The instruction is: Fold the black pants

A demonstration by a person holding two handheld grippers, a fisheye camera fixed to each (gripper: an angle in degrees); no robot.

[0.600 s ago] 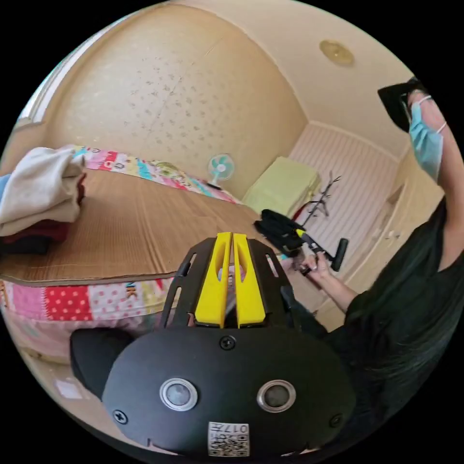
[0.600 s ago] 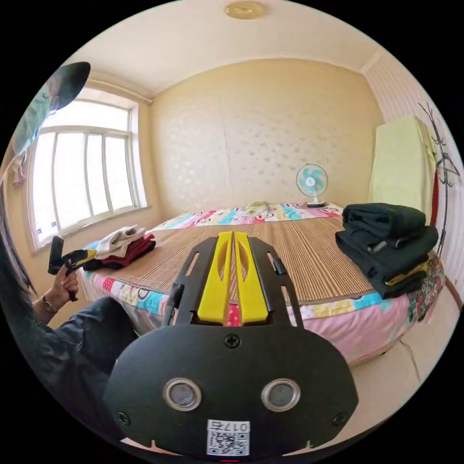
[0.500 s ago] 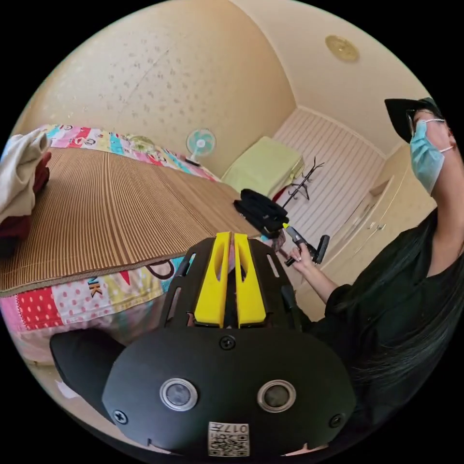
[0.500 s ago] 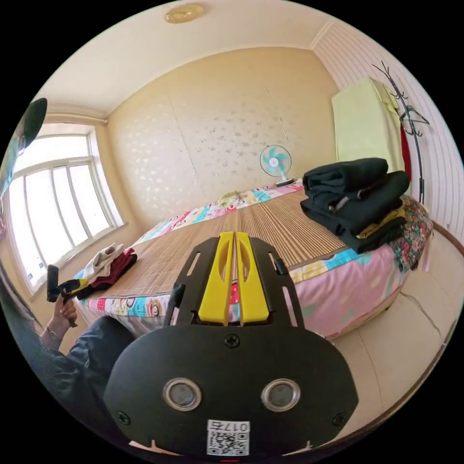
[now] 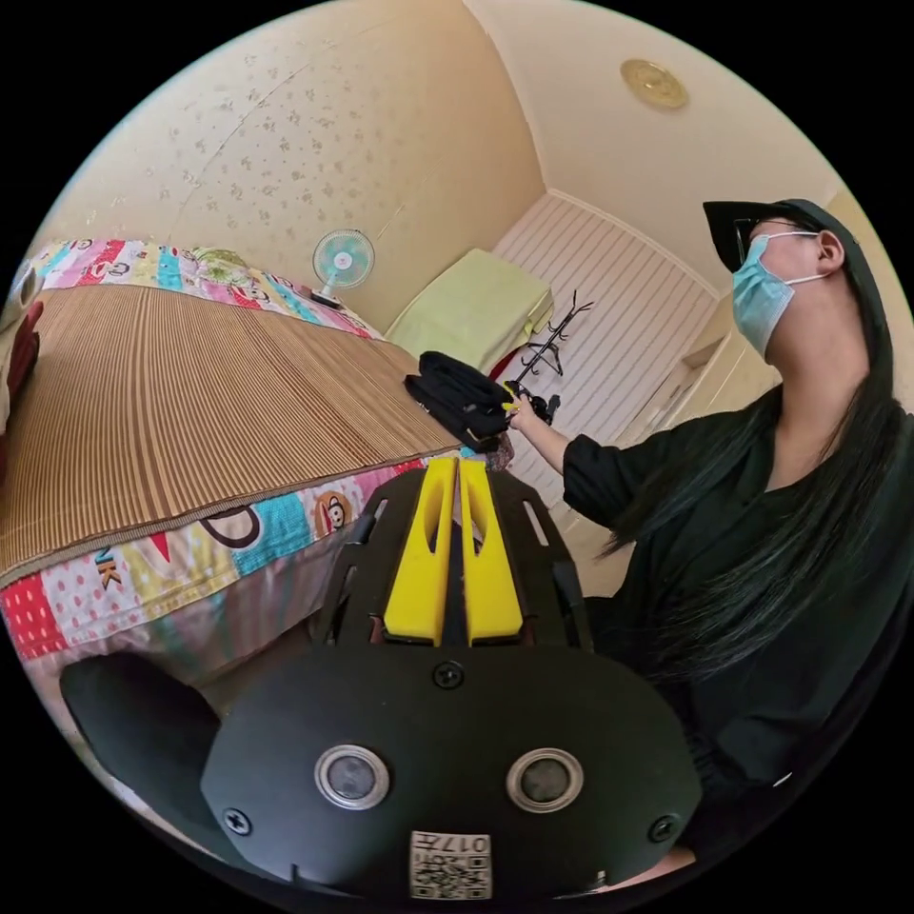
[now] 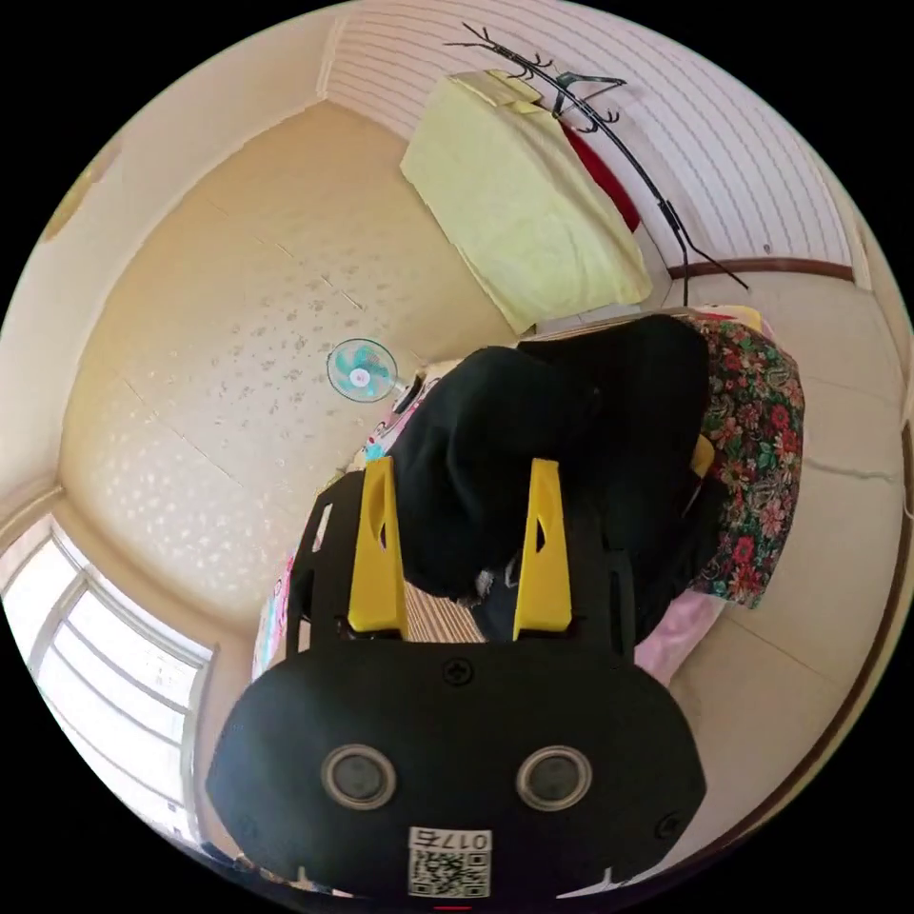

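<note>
While the black pants (image 6: 533, 428) sit folded on top of a dark stack of clothes (image 5: 457, 400) at the bed's corner, our right gripper (image 6: 459, 476) has its 2 yellow jaws spread wide on either side of the top fold; we cannot tell whether they touch it. From the left gripper view, our hand (image 5: 522, 411) reaches that stack. Our left gripper (image 5: 454, 471) hangs off the bed's edge with its jaws closed together, holding nothing. Beneath the stack lies a striped mat (image 5: 190, 381) over a patchwork sheet (image 5: 143, 562). A small fan (image 6: 362, 371) stands by the wall, with a coat rack (image 6: 609, 124) nearby.
</note>
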